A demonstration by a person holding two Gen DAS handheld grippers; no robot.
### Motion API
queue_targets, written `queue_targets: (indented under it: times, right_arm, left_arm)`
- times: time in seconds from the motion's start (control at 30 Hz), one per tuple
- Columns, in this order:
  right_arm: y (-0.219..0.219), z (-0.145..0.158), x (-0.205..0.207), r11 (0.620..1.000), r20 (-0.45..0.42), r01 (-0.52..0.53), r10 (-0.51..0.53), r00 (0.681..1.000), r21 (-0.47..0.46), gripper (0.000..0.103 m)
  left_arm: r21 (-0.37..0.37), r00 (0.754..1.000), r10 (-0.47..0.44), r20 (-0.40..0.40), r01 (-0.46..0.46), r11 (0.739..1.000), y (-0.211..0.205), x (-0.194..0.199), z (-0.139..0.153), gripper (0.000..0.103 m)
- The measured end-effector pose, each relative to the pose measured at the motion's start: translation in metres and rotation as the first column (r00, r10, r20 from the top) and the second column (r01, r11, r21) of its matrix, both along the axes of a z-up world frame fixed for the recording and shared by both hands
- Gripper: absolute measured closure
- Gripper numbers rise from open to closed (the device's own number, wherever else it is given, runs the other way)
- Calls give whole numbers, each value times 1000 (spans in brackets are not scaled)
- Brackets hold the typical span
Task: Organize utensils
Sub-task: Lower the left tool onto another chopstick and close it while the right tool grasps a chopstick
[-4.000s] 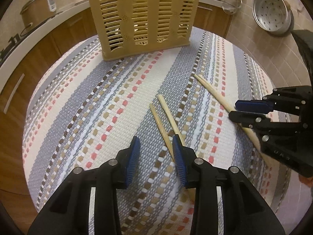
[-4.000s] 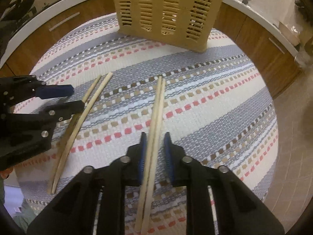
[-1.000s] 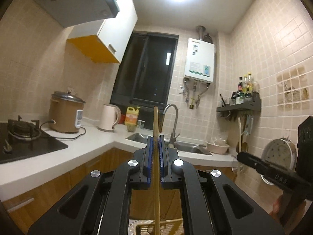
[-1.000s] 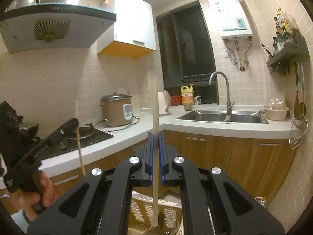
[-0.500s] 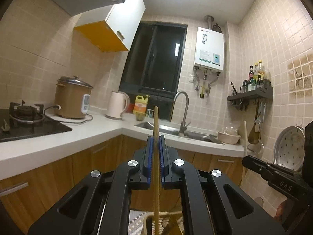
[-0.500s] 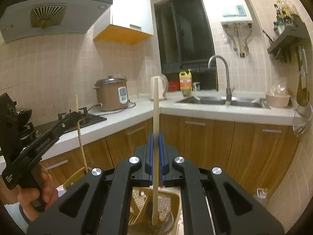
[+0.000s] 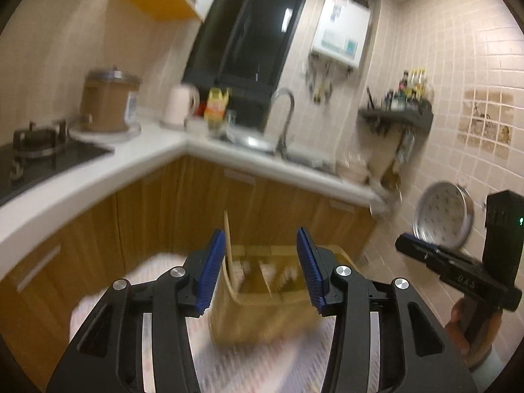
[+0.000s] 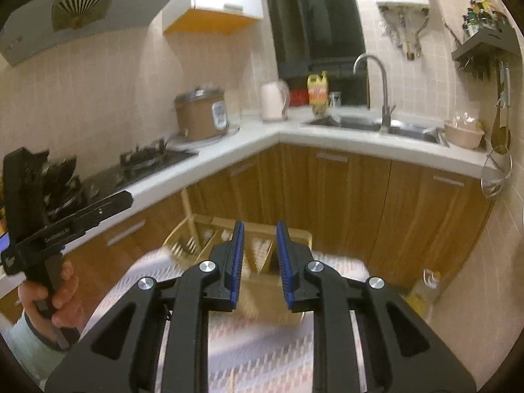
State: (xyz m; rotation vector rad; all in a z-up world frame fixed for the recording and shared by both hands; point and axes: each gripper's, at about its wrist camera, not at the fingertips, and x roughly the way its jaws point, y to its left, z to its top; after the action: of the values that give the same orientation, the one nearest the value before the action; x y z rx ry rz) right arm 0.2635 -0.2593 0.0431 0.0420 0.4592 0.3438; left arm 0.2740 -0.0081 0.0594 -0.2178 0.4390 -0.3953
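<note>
Both tools are spread wide with nothing between the pads. Left tool hangs above the tan basket, which sits on the striped cloth covering the desk. One chopstick stands upright in the basket's left end, just beside the left tool's left pad; can't tell if they touch, it's pretty blurry. Right tool is also over the basket, and in its view the chopstick pokes up from the left compartment. You can see the left tool off to the left there, and the right tool at the right edge of the left view.
</note>
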Motion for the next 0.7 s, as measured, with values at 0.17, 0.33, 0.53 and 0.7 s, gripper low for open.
queue_targets:
  times: [0.17,0.33,0.53,0.7]
  right_arm:
    - [9,-23,-17,995,-293,-10,-18,956,-95,85]
    - [21,-108,-8,993,-678,-108,48,734,-46,85]
    - [47,-159,-26,975,-738,-183,32,674,-125,85]
    - [66,-168,-48,953,-692,-230,32,721,-196,85]
  left_arm:
    - [69,971,-80,-225,98,993,-2,-19,-17,60]
    - [113,831,-162,-532,259,959,-24,-26,-95,60]
    - [122,747,-147,-648,293,948,-34,-37,-159,62]
    - [164,760,-120,-639,287,944,-37,-44,-172,62]
